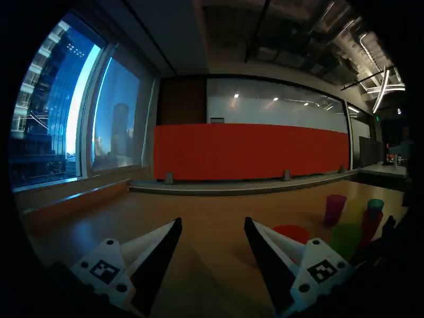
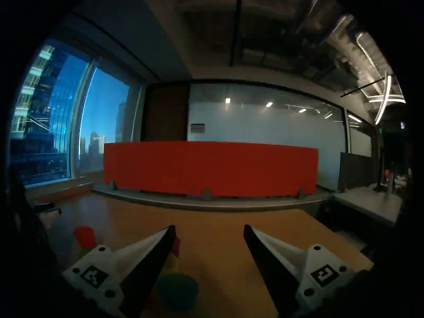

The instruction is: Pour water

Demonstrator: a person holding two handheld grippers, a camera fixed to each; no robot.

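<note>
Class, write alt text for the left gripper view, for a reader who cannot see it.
The left claw hangs open and empty over a wooden table. At the view's right stands a cluster of coloured cups, magenta, teal, green and red. Behind runs a red partition, with windows onto city towers at left.

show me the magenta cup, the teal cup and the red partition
magenta cup [image 1: 335, 209], left gripper view, on the middle of its side wall
teal cup [image 2: 177, 291], right gripper view, on the side facing the camera
red partition [image 1: 249, 151], left gripper view, on the middle of its front face
</note>
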